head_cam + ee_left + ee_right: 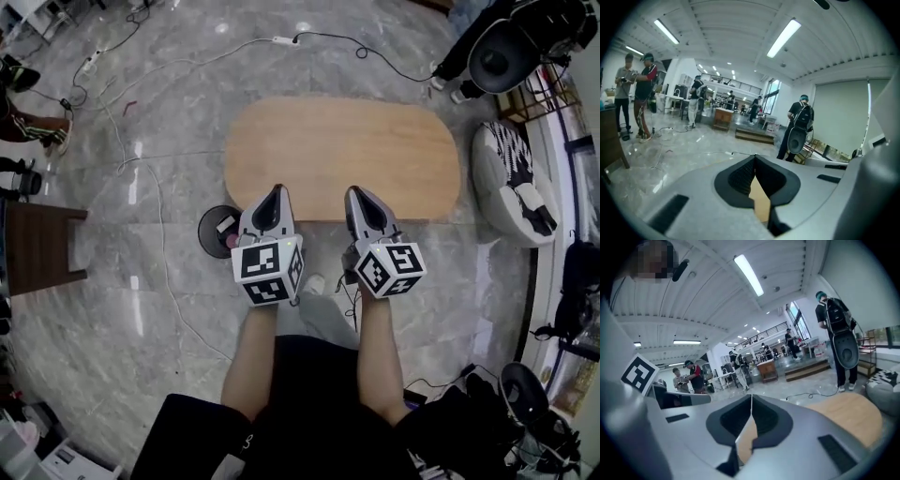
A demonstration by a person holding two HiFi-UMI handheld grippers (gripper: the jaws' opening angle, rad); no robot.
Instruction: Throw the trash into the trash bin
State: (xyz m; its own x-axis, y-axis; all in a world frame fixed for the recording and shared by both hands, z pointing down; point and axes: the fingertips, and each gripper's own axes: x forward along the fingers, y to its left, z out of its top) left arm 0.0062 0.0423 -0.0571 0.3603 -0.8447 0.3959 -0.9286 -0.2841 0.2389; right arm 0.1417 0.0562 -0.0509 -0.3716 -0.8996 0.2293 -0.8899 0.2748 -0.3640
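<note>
In the head view the left tool [276, 191] and the right tool [360, 193] hang side by side over the near edge of the oval wooden counter [342, 141], mid-frame. Both are closed, jaw tips meeting, and in each gripper view only the wood shows past them. The round dark trash bin [208, 231] stands on the floor [159, 187] just left of the left tool, with pale and pink scraps [228, 227] inside it.

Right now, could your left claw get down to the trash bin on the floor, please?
Probably yes. The trash bin stands on the floor right beside the left claw, just off the corner of the table. Its top looks open, and nothing shows between the two.
</note>
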